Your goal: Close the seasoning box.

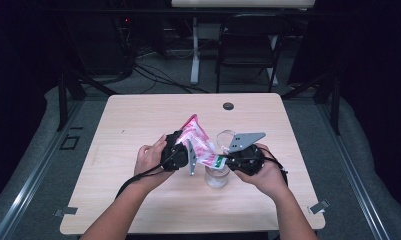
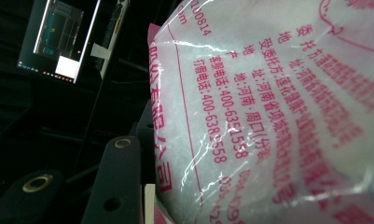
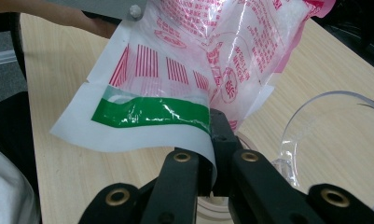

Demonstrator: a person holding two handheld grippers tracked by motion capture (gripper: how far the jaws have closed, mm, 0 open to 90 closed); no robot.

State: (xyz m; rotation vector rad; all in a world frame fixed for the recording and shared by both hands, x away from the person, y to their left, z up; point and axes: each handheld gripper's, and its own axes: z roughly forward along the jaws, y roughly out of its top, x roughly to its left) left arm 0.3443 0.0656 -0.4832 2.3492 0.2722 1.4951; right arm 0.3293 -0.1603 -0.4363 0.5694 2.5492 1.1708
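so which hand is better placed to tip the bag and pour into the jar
Left. The left claw grips the full body of the pink-printed plastic bag, so it can lift; the right claw pinches the lower corner above the clear glass jar.

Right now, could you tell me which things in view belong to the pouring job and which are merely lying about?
In use:
- pink-printed bag, tilted over the jar
- glass jar on the table
- left claw, on the bag
- right claw, pinching the bag's edge

Lying about:
- clear lid
- folding chair
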